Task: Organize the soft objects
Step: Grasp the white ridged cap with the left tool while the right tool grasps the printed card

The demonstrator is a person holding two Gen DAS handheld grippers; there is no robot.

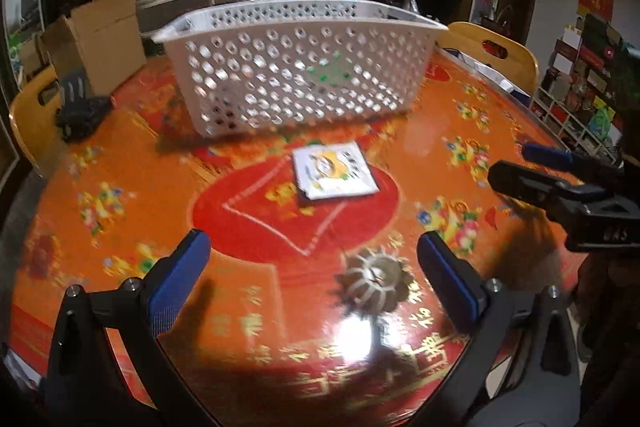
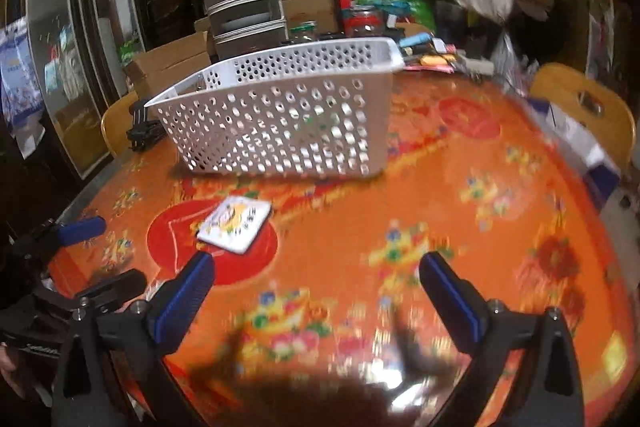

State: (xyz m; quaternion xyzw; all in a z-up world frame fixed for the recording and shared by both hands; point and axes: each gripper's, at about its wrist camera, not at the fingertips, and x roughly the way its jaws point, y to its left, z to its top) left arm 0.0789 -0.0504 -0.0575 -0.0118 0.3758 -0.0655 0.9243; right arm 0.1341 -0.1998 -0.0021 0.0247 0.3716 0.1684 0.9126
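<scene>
A flat square pad (image 1: 334,171) with a white, yellow-printed face lies on the red centre of the orange table (image 1: 160,187); it also shows in the right wrist view (image 2: 234,225). A white perforated basket (image 1: 296,67) stands behind it, with something green dimly seen inside; the basket also shows in the right wrist view (image 2: 284,115). My left gripper (image 1: 314,259) is open and empty, short of the pad. My right gripper (image 2: 316,279) is open and empty, to the pad's right. Each gripper shows in the other's view: the right one (image 1: 536,167) and the left one (image 2: 100,251).
A lamp reflection (image 1: 374,279) glares on the glossy table near my left gripper. Black gloves (image 1: 80,107) lie at the table's left edge. Yellow chairs (image 1: 492,55) (image 2: 584,107) stand around the table. Boxes, drawers, jars and bags crowd the back.
</scene>
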